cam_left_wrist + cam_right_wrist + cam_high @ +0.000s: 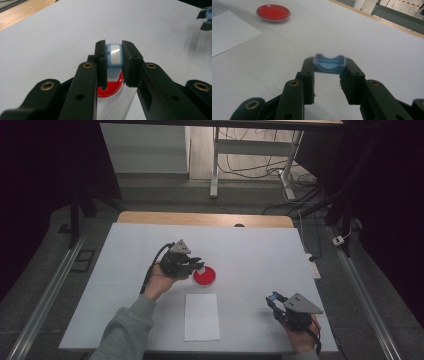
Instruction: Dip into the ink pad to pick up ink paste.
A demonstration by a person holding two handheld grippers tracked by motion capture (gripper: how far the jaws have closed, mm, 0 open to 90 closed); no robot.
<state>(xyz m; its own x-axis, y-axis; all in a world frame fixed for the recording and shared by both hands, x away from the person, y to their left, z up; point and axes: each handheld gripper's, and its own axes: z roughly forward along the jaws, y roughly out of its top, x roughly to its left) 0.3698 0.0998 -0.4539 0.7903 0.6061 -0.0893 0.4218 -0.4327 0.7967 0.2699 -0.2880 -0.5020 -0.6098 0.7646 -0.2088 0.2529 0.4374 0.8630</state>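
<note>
A white table (125, 270) takes up most of the high view, with a strip of bare wood along its far edge. On it, near the person's side, lies a white sheet of paper (202, 316), flat and squared to the table edge. Just beyond the paper sits a round red dish (205, 277) with a clear rim; in the right gripper view the dish (273, 13) shows as a shallow, lidded disc filled with red, well apart from that gripper.

The left gripper (198, 265), held in the person's left hand (161, 281) with a grey sleeve behind it, hovers right over the near-left edge of the dish. Its jaws are clamped on a small light-blue container (114, 55) with a pale, glossy front face, held upright at the very tips directly above the dish (112, 87). The lower part of the container runs down behind the jaws and is hard to make out, and the jaws cover much of the dish.

The right gripper (273, 298) rests near the table's near-right corner, well apart from the dish and paper. Its jaws grip a small blue cap (329, 64), a shallow curved piece seen from its hollow side, pinched at the tips. Its far edge is cut off by its own rim, and whether it touches the table cannot be told. The right hand is mostly cut off by the frame's bottom edge.
</note>
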